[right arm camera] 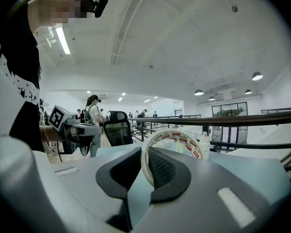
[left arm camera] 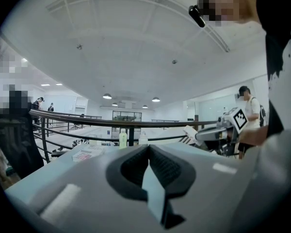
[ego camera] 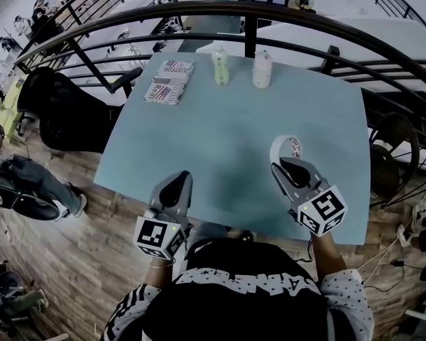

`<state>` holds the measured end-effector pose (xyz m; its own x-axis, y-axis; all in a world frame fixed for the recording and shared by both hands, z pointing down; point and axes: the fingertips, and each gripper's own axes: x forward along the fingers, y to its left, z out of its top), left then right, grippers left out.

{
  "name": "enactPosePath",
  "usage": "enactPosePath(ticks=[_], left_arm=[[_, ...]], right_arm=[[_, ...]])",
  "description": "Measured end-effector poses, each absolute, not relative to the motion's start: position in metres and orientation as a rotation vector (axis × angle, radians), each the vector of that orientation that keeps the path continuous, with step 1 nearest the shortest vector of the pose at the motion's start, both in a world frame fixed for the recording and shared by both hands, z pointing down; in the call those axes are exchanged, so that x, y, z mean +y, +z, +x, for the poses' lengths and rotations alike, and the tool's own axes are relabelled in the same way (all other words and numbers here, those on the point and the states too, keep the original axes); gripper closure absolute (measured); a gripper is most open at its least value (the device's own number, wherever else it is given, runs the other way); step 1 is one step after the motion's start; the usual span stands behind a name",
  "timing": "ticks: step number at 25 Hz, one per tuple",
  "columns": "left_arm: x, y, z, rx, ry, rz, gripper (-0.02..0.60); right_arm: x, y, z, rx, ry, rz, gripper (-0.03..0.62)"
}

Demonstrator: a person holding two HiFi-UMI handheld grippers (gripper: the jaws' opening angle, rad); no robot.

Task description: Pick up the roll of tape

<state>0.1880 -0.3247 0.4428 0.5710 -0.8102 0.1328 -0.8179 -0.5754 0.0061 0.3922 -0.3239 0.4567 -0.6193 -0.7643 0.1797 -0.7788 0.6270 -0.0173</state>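
On my feed the right gripper (right arm camera: 144,153) had its two jaws pinched onto the band of the roll of tape (right arm camera: 170,141), one pad on the outer face and the other inside the ring, so the roll stood upright on edge at the jaw tips with its red-printed strip curving away ahead of them. From the head view the roll sat over the right half of the pale blue table (ego camera: 234,130), towards the near edge, and I could not tell whether its lower rim touched the tabletop. The left gripper (ego camera: 180,182) hovered at the table's near edge, well apart from the roll, and its own view showed me both jaws brought together at the tips with nothing between them. At the far edge of the table stood two small bottles (ego camera: 221,66), upright and near each other, and to their left lay a flat printed packet (ego camera: 169,82). A dark curved railing (ego camera: 291,14) ran beyond the table, and a black chair (ego camera: 60,112) stood off the table's left side.
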Motion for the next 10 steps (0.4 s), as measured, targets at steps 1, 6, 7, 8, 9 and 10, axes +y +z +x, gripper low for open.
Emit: enactPosePath(ticks=[1, 6, 7, 8, 9, 10], left_arm=[[-0.325, 0.4436, 0.1884, -1.41, 0.18, 2.726, 0.581], [-0.3265, 0.4443, 0.1891, -1.407, 0.183, 2.722, 0.581], [-0.3269, 0.4443, 0.1887, -1.407, 0.184, 2.723, 0.581], [-0.3273, 0.4442, 0.1885, -1.407, 0.185, 2.724, 0.581], [-0.3277, 0.4441, 0.1885, -1.406, 0.185, 2.725, 0.581], [-0.3281, 0.4439, 0.1885, -1.406, 0.186, 2.725, 0.581]], right_arm=[[-0.324, 0.4568, 0.3919, -2.691, 0.141, 1.287, 0.542], [-0.3249, 0.4578, 0.393, -2.698, 0.147, 1.287, 0.542], [-0.325, 0.4577, 0.3929, -2.699, 0.148, 1.286, 0.542], [-0.3251, 0.4575, 0.3928, -2.699, 0.148, 1.286, 0.542], [-0.3251, 0.4574, 0.3927, -2.699, 0.148, 1.286, 0.542], [-0.3252, 0.4573, 0.3926, -2.699, 0.148, 1.286, 0.542]])
